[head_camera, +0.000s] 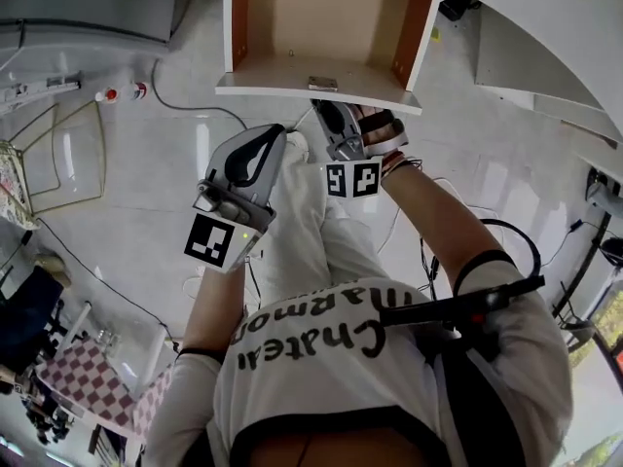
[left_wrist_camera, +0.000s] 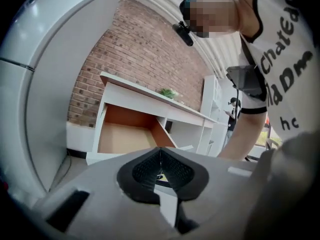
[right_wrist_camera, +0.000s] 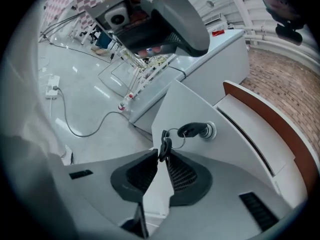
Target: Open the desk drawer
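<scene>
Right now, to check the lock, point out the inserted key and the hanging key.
inserted key (right_wrist_camera: 192, 130): right gripper view, its black head.
hanging key (right_wrist_camera: 164, 148): right gripper view, its dark body.

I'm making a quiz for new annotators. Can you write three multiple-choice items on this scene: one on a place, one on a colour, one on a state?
1. Where is the black-headed key?
A. in the lock on the drawer's front
B. on the floor
C. on the desk top

2. What colour are the drawer's inner side walls?
A. blue
B. orange-brown
C. green

3. How is the drawer?
A. fully shut
B. pulled open
C. lifted out onto the floor

Answers:
1 A: the right gripper view shows the key seated in the lock.
2 B: the head view shows both walls orange-brown.
3 B: the drawer's bare inside shows from above.
</scene>
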`<state>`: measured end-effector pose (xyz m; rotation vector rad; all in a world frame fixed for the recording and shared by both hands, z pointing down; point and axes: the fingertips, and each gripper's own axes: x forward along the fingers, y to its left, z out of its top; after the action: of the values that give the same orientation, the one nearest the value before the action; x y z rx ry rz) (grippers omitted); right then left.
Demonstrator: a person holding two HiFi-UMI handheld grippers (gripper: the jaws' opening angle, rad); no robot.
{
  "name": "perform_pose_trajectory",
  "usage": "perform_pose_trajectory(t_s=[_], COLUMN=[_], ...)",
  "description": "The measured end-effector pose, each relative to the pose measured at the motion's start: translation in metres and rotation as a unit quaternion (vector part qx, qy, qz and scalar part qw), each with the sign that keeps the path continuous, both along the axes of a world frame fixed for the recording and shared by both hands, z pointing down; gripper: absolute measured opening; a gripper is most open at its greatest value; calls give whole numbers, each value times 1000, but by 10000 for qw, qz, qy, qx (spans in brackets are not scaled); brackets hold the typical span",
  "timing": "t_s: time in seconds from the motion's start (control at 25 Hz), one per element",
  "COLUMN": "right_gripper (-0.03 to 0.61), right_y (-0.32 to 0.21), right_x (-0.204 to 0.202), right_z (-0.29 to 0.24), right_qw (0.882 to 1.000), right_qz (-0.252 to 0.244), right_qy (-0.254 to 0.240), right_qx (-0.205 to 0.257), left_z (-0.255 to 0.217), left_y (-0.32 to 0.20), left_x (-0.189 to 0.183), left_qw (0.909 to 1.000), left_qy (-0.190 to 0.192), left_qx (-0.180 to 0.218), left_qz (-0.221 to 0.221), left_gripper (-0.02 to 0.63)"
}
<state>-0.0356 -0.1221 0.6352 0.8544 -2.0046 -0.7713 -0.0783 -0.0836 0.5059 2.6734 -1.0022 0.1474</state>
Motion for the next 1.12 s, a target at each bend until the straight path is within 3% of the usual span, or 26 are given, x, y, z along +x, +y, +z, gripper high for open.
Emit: perform_pose_trajectory(t_s=[0.12, 0.24, 0.44, 0.72, 0.84, 1.04, 1.12], right_gripper=[31, 31, 74, 74, 74, 72, 72], right_y=[1, 5, 11, 35, 48, 58, 54], right_x=[0, 1, 0, 21, 29, 31, 26], right_z=[-2, -5, -2, -8, -26, -69, -95], right_qw=[9997, 9995, 9979, 9914, 9878, 9819, 9816], right_qz=[81, 50, 29, 261, 483, 738, 771], right_qy=[-58, -4, 150, 385, 393, 222, -34], right_qx=[-223, -310, -632, -1223, -1430, -1733, -1745], left_z=[-12, -26, -50, -93, -116, -148, -162], left_y=[11, 11, 2, -15, -26, -38, -39], left_x=[4, -5, -19, -21, -18, -16, -19], left_qw=[9998, 9993, 9984, 9987, 9983, 9954, 9947], left_qy=[-82, -30, -5, -111, -4, 94, 117], left_qx=[-180, -325, -270, -143, -138, -460, -444], left_qz=[55, -171, -505, -476, -558, -840, -920], left_gripper=[15, 15, 16, 15, 15, 15, 15])
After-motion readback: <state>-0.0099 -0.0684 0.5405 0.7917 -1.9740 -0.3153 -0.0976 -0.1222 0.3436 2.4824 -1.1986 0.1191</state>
